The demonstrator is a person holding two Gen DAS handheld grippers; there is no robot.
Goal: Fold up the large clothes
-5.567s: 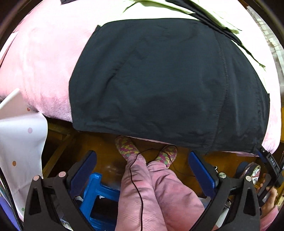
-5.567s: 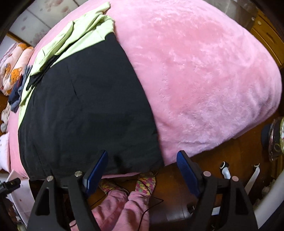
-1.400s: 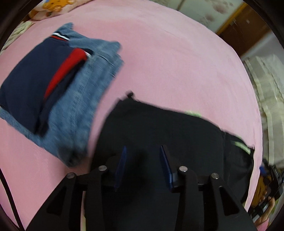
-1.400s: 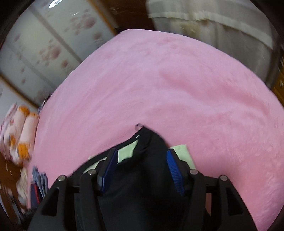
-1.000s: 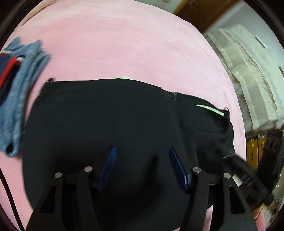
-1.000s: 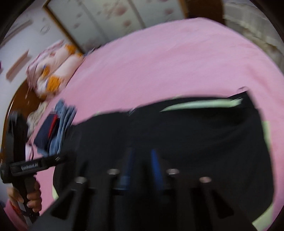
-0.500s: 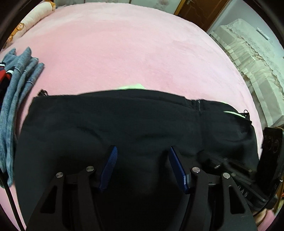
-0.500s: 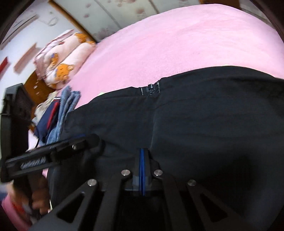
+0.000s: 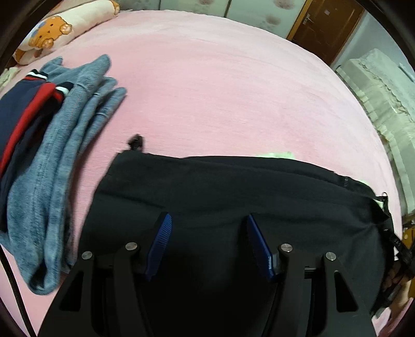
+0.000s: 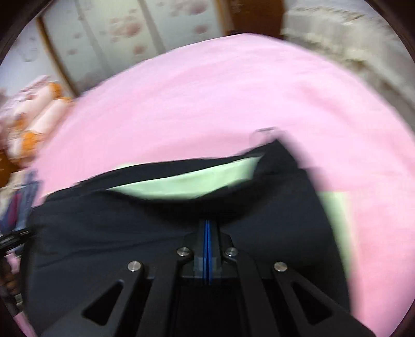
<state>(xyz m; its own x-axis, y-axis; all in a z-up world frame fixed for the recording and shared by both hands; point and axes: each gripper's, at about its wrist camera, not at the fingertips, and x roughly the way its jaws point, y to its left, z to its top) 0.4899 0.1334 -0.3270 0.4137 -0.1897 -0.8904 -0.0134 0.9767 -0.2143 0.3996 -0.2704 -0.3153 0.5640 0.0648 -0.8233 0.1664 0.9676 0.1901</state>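
Note:
A black garment (image 9: 233,186) lies folded across the pink bed cover (image 9: 220,90), a zip pull at its far left corner. My left gripper (image 9: 207,216) hovers open over its middle, blue pads apart and pressing on nothing. In the blurred right wrist view my right gripper (image 10: 207,221) is shut, pads together, its tip at the black garment (image 10: 129,220) where the cloth puckers. I cannot tell whether any cloth is pinched. Beyond the tip a pale green lining (image 10: 186,184) shows under the top layer. The right gripper's body (image 9: 399,248) and a hand show at the garment's right end.
A folded pile lies left of the garment: grey-blue clothes (image 9: 64,155) under a navy and red piece (image 9: 18,116). A bear-print pillow (image 9: 52,28) sits at the far left. A brown door (image 9: 326,23) and cream lace-covered furniture (image 9: 384,85) stand past the bed's right side.
The left gripper sank toward the garment and the folded pile came further into its view. The right gripper closed fully, then swung toward the garment's right end, where the green lining now shows.

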